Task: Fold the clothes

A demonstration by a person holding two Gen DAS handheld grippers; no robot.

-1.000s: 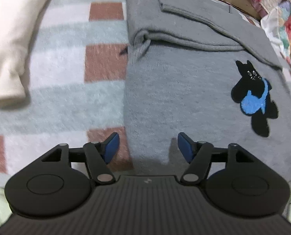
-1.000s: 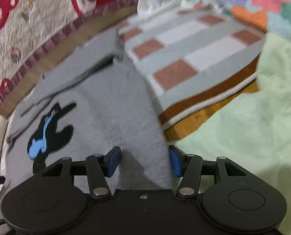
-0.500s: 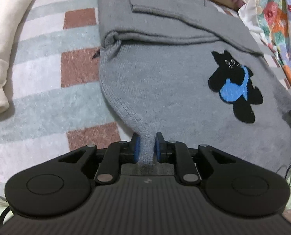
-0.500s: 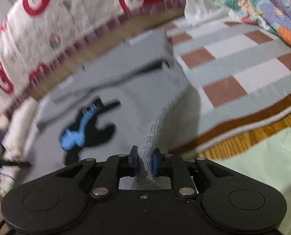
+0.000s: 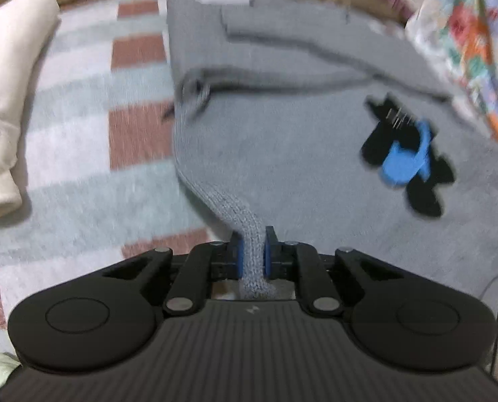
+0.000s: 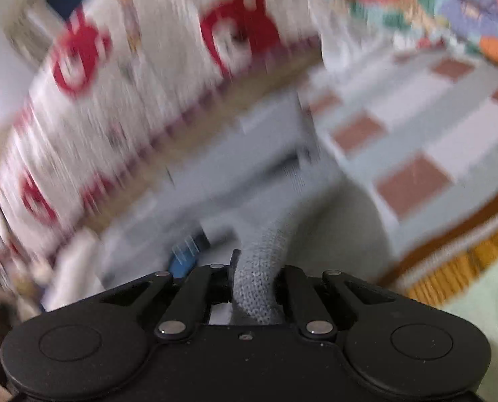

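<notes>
On the checked blanket [image 5: 81, 154], the grey sweater [image 5: 282, 154] is pinched at its hem by the left hand-held gripper [image 5: 251, 256] and the right hand-held gripper [image 6: 254, 278], both clamped on knit.

sweater [image 5: 282, 154] on checked blanket [image 5: 81, 174] — rolled cloth [image 5: 4, 100] left | quilt [image 6: 148, 77] behind

No readable text, nos. or brand names anywhere; only a tiny unreadable mark sat on the left gripper [image 5: 251, 257] body, pics too blurred.
</notes>
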